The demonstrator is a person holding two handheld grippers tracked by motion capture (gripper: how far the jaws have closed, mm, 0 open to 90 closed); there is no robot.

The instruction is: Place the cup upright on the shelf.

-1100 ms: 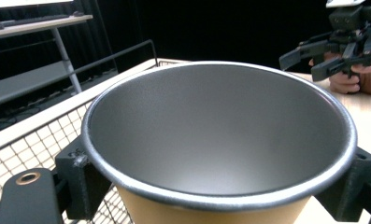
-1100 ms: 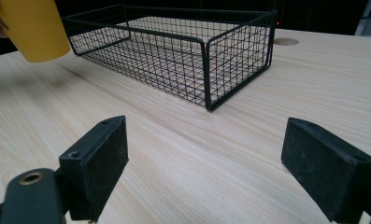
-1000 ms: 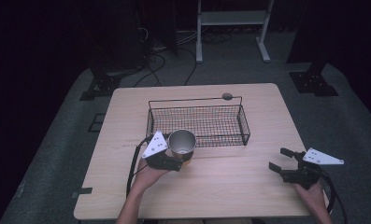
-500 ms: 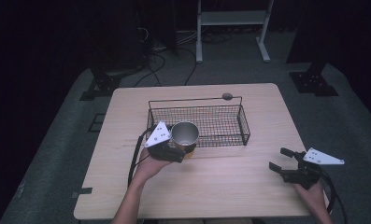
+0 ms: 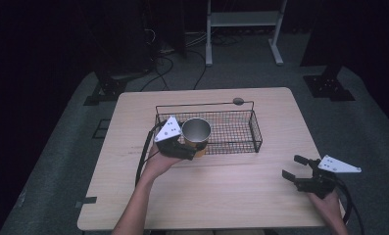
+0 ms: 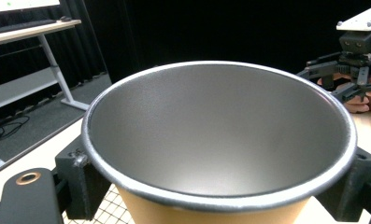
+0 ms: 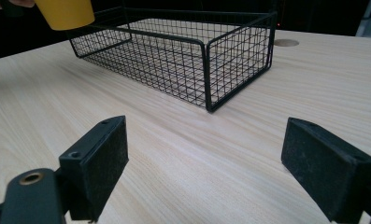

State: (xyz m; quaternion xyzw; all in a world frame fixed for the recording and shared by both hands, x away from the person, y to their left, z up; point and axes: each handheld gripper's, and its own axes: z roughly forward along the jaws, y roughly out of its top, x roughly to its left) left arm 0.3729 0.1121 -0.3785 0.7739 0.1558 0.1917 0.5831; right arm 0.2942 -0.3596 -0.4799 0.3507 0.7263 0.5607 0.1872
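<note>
Left gripper (image 5: 194, 149) clamping cup (image 5: 196, 131) between both jaws, upright | cup hanging over near-left edge of wire basket (image 5: 251, 128) | right gripper (image 5: 296, 167) resting spread wide, holding nothing, well apart on table (image 5: 231, 196).

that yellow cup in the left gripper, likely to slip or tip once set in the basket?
The cup looks rigid and probably light. Its walls taper downward, so the left gripper could let it slide. The narrow base may rock on the wire basket.

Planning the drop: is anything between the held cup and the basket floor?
Nothing visible. The left tongs hold the cup over the basket's left end, and the mesh floor looks bare; the front wall is the one thing to clear.
</note>
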